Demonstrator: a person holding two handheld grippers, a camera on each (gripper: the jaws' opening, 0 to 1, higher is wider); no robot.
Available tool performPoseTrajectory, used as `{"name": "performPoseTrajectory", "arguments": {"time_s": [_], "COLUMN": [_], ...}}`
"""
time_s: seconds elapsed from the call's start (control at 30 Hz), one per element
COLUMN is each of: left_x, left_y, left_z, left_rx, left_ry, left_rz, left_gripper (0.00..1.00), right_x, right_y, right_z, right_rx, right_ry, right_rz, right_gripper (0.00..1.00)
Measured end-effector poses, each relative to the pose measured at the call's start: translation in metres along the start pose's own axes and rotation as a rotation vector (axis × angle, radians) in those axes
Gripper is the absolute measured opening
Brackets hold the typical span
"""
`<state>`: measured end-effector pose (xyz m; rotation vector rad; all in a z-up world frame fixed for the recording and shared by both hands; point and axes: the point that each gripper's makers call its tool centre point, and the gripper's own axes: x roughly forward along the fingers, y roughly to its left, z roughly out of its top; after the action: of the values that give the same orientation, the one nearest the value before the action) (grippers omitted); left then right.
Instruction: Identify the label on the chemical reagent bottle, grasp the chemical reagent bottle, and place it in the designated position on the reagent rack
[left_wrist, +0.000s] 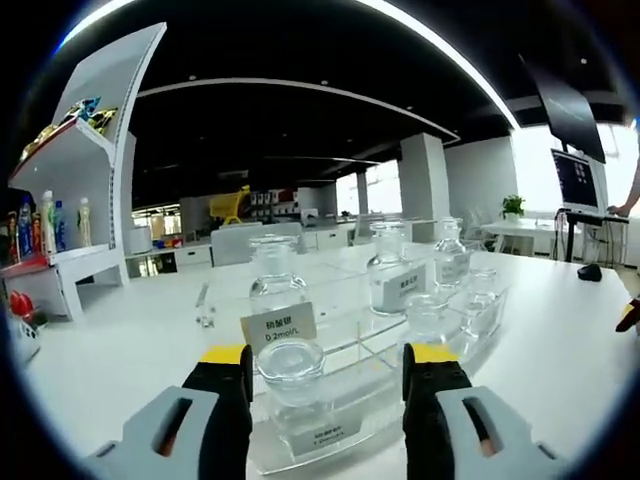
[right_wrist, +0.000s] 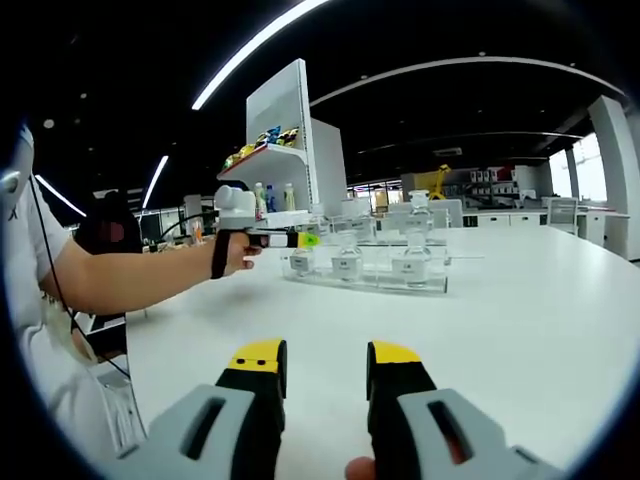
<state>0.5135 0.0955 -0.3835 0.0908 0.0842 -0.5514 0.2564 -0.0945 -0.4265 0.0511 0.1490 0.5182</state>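
We cannot read the small labels on the far bottles (left_wrist: 388, 262), nor the card under the nearest bottle (left_wrist: 291, 372), whose base the left tool (left_wrist: 327, 365) partly hides. In the right gripper view the rack (right_wrist: 365, 278) labels are too small to read, and the left tool's (right_wrist: 303, 239) tips blur against it.
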Motion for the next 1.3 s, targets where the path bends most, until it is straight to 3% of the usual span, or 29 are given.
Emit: {"name": "performPoseTrajectory", "arguments": {"time_s": [0.3, 0.63, 0.93, 1.2, 1.3], "left_x": [-0.028, -0.061, -0.088, -0.116, -0.128], "left_y": [-0.016, -0.037, -0.064, -0.068, -0.079], "left_z": [0.03, 0.05, 0.033, 0.031, 0.03], "left_rx": [0.012, 0.049, 0.096, 0.069, 0.058], "left_ry": [-0.097, -0.141, -0.085, -0.106, -0.099], "left_rz": [-0.065, -0.154, -0.258, -0.271, -0.298], "left_gripper": [0.63, 0.62, 0.62, 0.62, 0.63], "right_x": [0.001, 0.0, 0.001, 0.003, 0.004], "right_y": [-0.002, 0.001, 0.004, 0.002, 0.001], "right_z": [0.002, 0.008, 0.013, 0.018, 0.021], "right_rx": [0.001, -0.022, -0.038, -0.054, -0.056], "right_ry": [-0.002, -0.001, 0.002, 0.002, -0.004], "right_rz": [-0.002, 0.002, 0.008, 0.008, 0.006], "right_gripper": [0.3, 0.3, 0.31, 0.32, 0.32]}}
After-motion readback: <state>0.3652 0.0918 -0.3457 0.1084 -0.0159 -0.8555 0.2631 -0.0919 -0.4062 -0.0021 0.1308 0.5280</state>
